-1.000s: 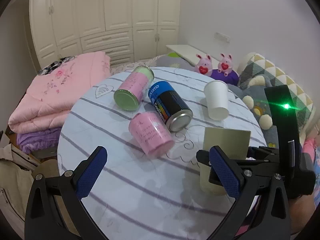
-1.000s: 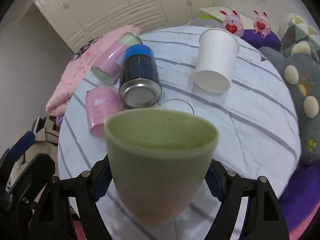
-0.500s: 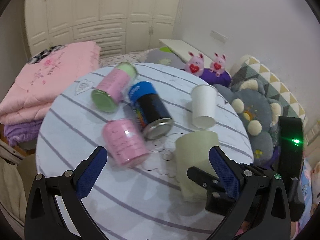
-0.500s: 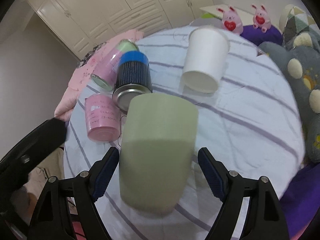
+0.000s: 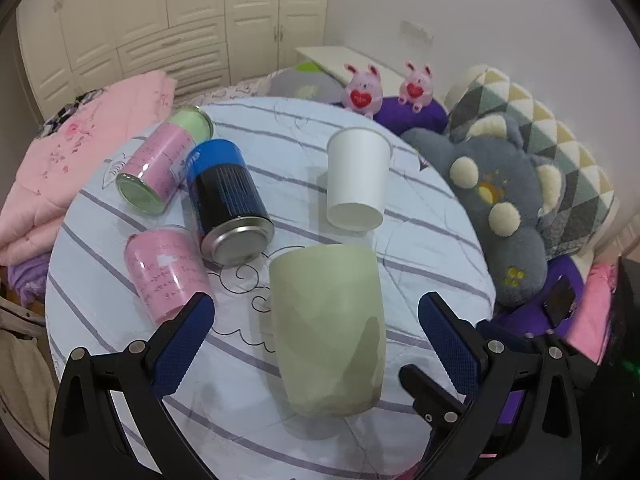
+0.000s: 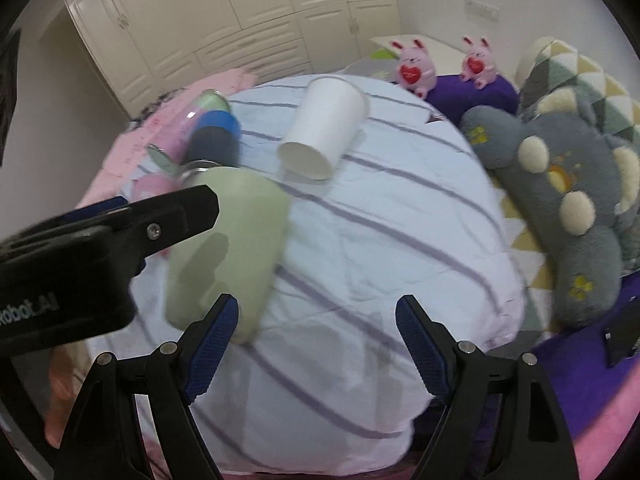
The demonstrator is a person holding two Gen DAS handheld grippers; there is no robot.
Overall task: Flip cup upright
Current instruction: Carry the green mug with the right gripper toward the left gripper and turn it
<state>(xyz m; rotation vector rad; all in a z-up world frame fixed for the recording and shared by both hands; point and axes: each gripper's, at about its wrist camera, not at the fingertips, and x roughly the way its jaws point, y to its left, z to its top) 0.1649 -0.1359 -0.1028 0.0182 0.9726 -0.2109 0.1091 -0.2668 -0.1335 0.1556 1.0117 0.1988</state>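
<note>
A pale green cup (image 5: 328, 328) stands upright on the round striped table (image 5: 424, 248), wider end up. My left gripper (image 5: 316, 344) is open, its blue pads either side of the cup without touching. In the right wrist view the green cup (image 6: 236, 248) sits left of my open, empty right gripper (image 6: 318, 344). A white paper cup (image 5: 356, 178) lies tipped on the table beyond it; it also shows in the right wrist view (image 6: 324, 134).
A blue-and-black can (image 5: 230, 204), a pink-green can (image 5: 160, 164) and a pink cup (image 5: 166, 272) lie on their sides at the left. Grey plush cushion (image 5: 508, 208) and two pink plush toys (image 5: 388, 88) border the right edge. Pink quilts (image 5: 60, 160) lie left.
My right gripper let go of the green cup and swung right of it. My left gripper moved right so its open jaws now flank the standing cup.
</note>
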